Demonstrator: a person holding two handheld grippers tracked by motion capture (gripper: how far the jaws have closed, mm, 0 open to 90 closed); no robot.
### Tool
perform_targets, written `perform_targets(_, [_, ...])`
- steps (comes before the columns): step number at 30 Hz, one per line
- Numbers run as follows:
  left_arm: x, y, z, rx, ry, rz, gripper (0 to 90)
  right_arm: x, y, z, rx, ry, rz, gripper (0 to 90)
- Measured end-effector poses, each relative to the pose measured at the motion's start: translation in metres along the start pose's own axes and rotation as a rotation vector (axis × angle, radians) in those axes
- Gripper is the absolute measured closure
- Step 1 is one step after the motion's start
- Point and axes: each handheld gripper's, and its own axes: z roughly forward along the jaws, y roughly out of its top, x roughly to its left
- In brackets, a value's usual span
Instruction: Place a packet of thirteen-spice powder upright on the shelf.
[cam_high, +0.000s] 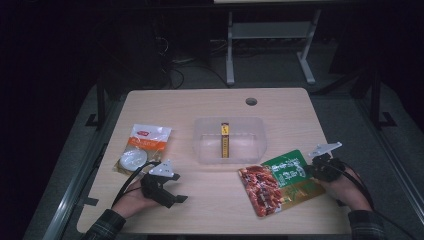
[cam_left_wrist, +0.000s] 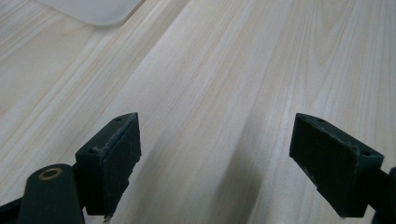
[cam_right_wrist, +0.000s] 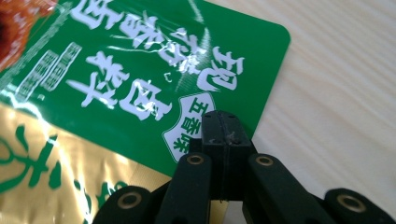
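Right gripper (cam_right_wrist: 223, 122): jaws pressed together on the edge of the green and gold food pouch (cam_right_wrist: 116, 93), pinching it at the lower middle of the right gripper view. In the high view, right gripper (cam_high: 311, 170) at the right of the frame, held by a hand (cam_high: 350, 190) entering from the lower right corner. Grey three-cornered plate on top, tilted up to the right.

Green and gold food pouch (cam_high: 290, 177): flat on the counter (cam_high: 210, 210), right of centre, lower half of the high view, its right edge at the gripper. White lettering on the green upper part; gold lower part. Overlapping a red food pouch (cam_high: 259, 190) to its left, which lies angled toward the bottom of the frame.

Left gripper (cam_left_wrist: 215, 158): jaws spread wide over bare wood, nothing between them. In the high view, left gripper (cam_high: 172, 197) at the lower left, pointing right, black cable looping back over it.

Clear plastic bin (cam_high: 206, 150): centre of the high view, just above the two pouches and apart from them. One corner of it at the upper left of the left gripper view (cam_left_wrist: 93, 11). Inside, a narrow yellow stick pack (cam_high: 225, 140), lying upright in the frame.

Orange and white packet (cam_high: 142, 147): left of the bin, just above the left gripper.

Round cable hole (cam_high: 251, 101): in the counter, near the far edge.
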Motion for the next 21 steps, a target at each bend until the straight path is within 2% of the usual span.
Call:
perform_targets(9, [-0.001, 0.001, 0.000, -0.007, 0.003, -0.002, 14.2, 0.020, -0.002, -0.003, -0.010, 0.040, -0.046, 90.0])
perform_targets(15, [-0.002, 0.001, 0.001, -0.009, -0.006, 0.000, 14.0, 0.029, 0.004, 0.001, -0.026, 0.068, -0.082, 90.0])
perform_targets(21, [-0.005, 0.001, 0.002, 0.002, -0.001, 0.029, 13.7, 0.039, 0.011, 0.004, -0.031, 0.109, -0.115, 90.0])
